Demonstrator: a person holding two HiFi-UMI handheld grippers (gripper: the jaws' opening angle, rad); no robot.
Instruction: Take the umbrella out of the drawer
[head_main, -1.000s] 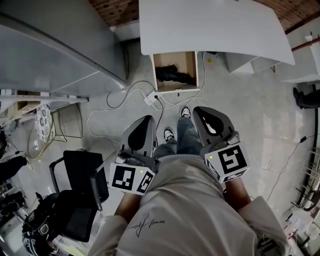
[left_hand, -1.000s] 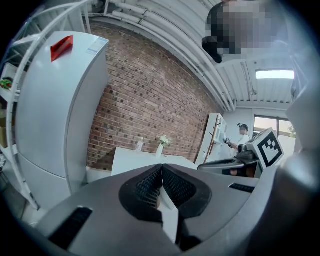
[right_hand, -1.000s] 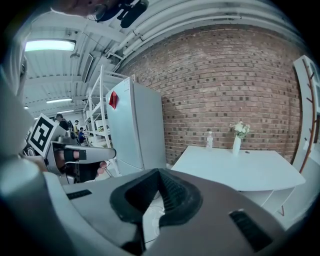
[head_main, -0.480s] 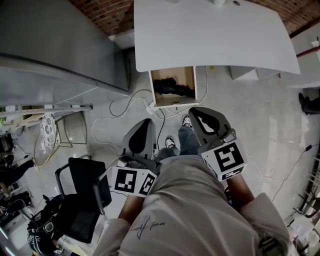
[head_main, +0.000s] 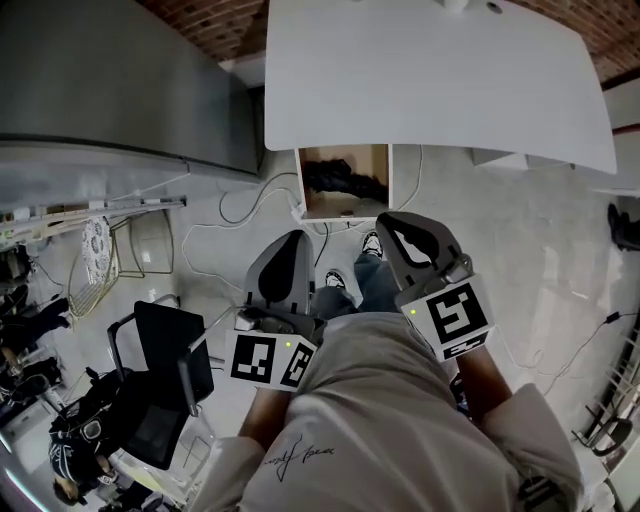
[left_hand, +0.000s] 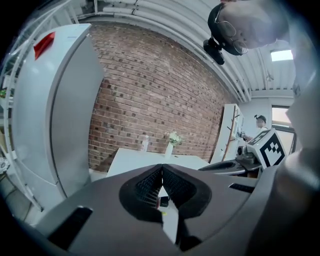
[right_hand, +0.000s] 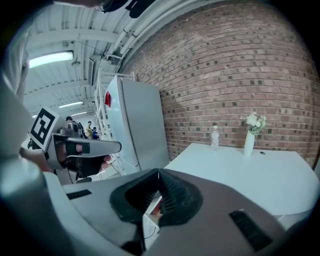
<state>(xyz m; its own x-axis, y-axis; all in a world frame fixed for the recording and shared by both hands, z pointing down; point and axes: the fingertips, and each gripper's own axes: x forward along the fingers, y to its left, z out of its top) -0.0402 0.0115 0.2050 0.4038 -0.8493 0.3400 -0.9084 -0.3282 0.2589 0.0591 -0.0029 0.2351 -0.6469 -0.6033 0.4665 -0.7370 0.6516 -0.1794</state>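
Nearer the wooden drawer (head_main: 350, 156), left gripper (head_main: 297, 236) and right gripper (head_main: 388, 218) hold ribbed jaws together.

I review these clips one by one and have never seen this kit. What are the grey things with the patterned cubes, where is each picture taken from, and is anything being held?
There is no robot here. A person stands with a hand-held two-jaw gripper in each hand, and the marker cubes are part of those grippers. The head view looks down from the person's head, with the left gripper at picture left and the right gripper at picture right. The other two pictures come from a camera riding on each gripper, looking along its jaws. Both pairs of jaws are shut, with nothing between them. Ahead is a white table carrying a bottle and a vase of flowers. Under it, an open drawer holds a dark bundle, probably the umbrella, not yet touched.
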